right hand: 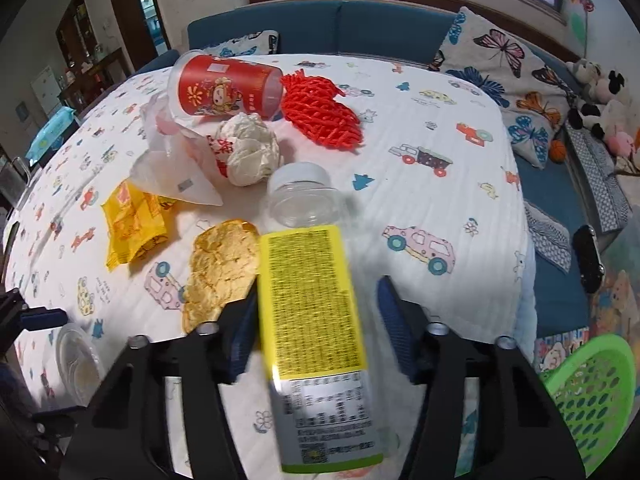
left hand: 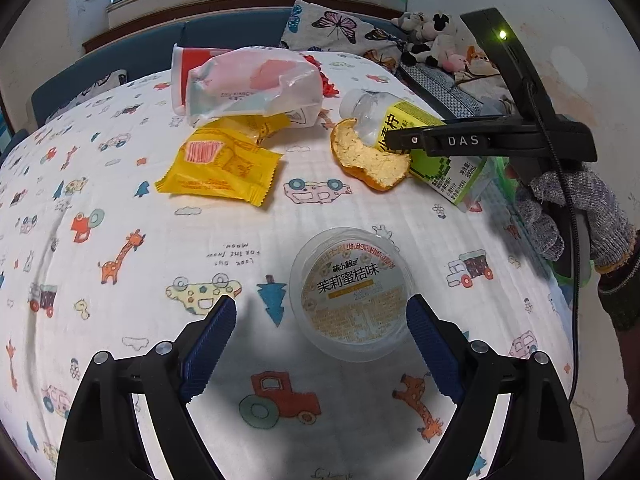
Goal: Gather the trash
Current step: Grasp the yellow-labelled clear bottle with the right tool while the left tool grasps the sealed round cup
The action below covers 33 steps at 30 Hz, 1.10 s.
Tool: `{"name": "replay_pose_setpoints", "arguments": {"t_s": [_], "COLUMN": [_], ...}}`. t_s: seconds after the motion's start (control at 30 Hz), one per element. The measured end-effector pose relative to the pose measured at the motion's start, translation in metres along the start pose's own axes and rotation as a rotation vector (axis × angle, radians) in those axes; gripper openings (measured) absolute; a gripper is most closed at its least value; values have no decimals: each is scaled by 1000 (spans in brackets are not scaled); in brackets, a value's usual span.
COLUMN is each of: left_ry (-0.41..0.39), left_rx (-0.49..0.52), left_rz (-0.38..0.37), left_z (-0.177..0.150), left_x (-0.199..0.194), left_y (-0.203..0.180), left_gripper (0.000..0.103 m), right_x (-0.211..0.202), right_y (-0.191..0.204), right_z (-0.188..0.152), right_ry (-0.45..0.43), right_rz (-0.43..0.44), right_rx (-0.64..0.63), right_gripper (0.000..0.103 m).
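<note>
While both tools are over the patterned tablecloth (right hand: 460, 184), I hold the right gripper (right hand: 318, 292) around the yellow-labelled bottle (right hand: 308, 292), which lies on its side with the cap end pointing away from me. Its left pad (right hand: 244, 332) rests against the bottle; the right pad (right hand: 394, 320) stands clear of it with a visible gap, so the jaws are not clamped. An orange peel (right hand: 224, 268) lies just beside the bottle on its left. The left gripper (left hand: 320, 308) is spread wide and grips nothing. A clear jelly cup (left hand: 352, 296) sits ahead between its fingers, nearer the right one. A yellow wrapper (left hand: 220, 164), plastic bag (left hand: 256, 84) and red cup (right hand: 224, 88) lie beyond. A green basket (right hand: 592, 392) sits at the table's right edge.
</note>
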<state>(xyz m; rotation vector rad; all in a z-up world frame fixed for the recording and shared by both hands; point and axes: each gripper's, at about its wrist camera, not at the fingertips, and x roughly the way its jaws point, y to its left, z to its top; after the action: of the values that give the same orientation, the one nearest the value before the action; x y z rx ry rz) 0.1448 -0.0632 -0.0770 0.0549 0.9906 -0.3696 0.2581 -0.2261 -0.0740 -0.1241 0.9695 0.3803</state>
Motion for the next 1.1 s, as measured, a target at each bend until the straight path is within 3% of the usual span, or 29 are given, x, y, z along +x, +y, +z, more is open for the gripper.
{"name": "replay_pose_setpoints", "arguments": {"t_s": [0.83, 1.03, 1.1], "left_ry": [-3, 1, -5], "left_rx": [73, 61, 61], "left_rz": [-1, 9, 11], "left_z": [9, 10, 11], "left_x": [17, 20, 19], "left_y": [-15, -14, -15], "left_gripper": [84, 69, 69], "right_x": [-40, -59, -67], "right_y": [-10, -11, -12], "right_z": [-34, -48, -53], "right_ry": [-30, -55, -66], "right_rz": [1, -3, -6], "right_rx": [64, 88, 95], "right_gripper": [46, 46, 46]}}
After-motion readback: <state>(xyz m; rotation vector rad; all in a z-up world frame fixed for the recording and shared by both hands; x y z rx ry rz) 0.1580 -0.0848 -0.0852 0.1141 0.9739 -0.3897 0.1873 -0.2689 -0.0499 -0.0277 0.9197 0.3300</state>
